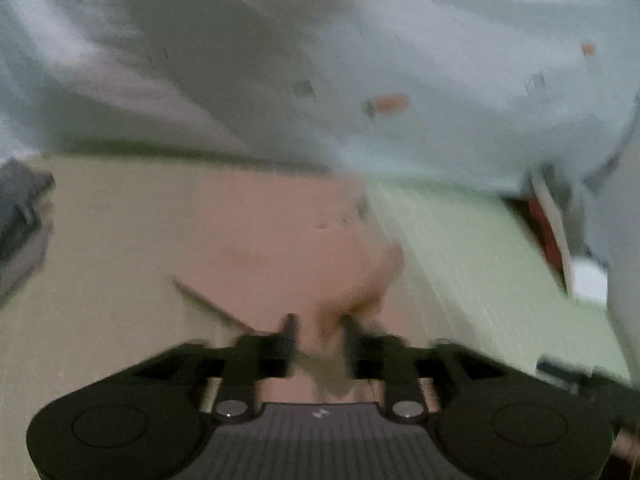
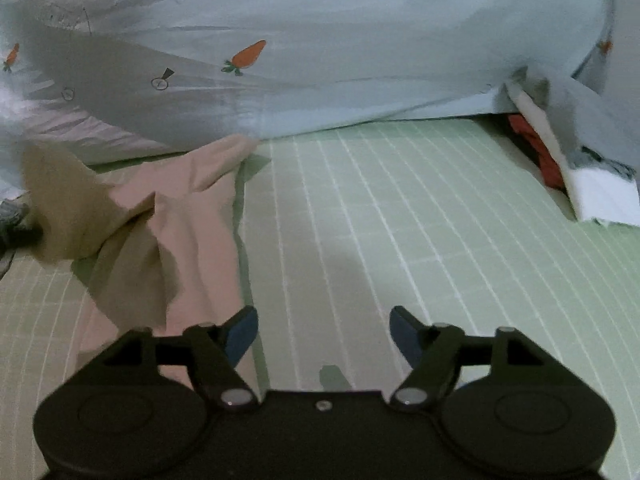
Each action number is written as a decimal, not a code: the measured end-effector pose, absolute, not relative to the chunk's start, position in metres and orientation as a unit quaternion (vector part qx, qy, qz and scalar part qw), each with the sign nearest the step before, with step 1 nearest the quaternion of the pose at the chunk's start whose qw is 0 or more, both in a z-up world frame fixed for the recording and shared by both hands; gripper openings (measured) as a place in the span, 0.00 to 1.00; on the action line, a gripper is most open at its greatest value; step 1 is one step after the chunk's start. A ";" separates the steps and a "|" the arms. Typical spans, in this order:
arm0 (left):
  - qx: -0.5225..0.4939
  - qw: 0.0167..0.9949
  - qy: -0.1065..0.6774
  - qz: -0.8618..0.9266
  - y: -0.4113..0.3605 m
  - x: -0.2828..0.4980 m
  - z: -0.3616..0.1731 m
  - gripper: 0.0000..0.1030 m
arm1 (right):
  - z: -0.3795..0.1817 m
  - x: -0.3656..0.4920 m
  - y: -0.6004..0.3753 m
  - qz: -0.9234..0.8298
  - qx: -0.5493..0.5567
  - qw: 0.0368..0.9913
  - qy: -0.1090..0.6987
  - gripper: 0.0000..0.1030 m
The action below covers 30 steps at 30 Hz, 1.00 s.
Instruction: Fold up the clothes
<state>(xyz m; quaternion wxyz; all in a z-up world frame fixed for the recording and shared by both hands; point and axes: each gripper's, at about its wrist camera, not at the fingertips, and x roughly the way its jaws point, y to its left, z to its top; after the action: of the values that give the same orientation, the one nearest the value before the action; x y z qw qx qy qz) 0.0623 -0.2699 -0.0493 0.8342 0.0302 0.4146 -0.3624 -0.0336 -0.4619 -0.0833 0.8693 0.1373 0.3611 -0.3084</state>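
Observation:
A pinkish-beige garment (image 2: 180,220) lies crumpled on the green lined bed sheet (image 2: 400,220), one corner pointing toward the quilt. My right gripper (image 2: 324,328) stands open just right of the garment's edge, over bare sheet, with nothing between its blue-padded fingers. The left wrist view is blurred. There the same garment (image 1: 260,240) spreads ahead, and a raised fold of it sits between the fingers of my left gripper (image 1: 319,332). Those fingers stand apart and I see no pad pressing on the cloth.
A pale blue quilt with carrot print (image 2: 320,40) is heaped across the far side of the bed. Under its right end show a red cloth (image 2: 536,148) and a white folded piece (image 2: 604,196). A grey object (image 2: 12,220) lies at the left edge.

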 end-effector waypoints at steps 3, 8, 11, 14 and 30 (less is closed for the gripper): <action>0.040 0.832 0.429 -0.349 -0.264 0.045 -0.056 0.83 | -0.078 -0.050 -0.456 -0.298 0.138 0.878 0.348 0.98; 0.058 0.845 0.438 -0.299 -0.246 0.028 -0.064 0.89 | -0.080 -0.052 -0.442 -0.233 0.134 0.899 0.346 1.00; 0.071 0.849 0.449 -0.270 -0.234 0.031 -0.074 0.89 | -0.085 -0.040 -0.431 -0.202 0.109 0.907 0.353 1.00; 0.080 0.854 0.453 -0.242 -0.226 0.037 -0.084 0.90 | -0.091 -0.021 -0.422 -0.174 0.076 0.910 0.368 1.00; 0.079 0.859 0.469 -0.189 -0.225 0.057 -0.122 0.91 | -0.122 0.058 -0.416 -0.156 0.063 0.920 0.354 0.41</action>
<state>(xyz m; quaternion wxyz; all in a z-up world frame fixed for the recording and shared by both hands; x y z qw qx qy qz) 0.0574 -0.2252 -0.1223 0.8589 0.0793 0.4693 -0.1891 0.0579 -0.4161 -0.1217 0.9200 0.0631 0.3539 -0.1561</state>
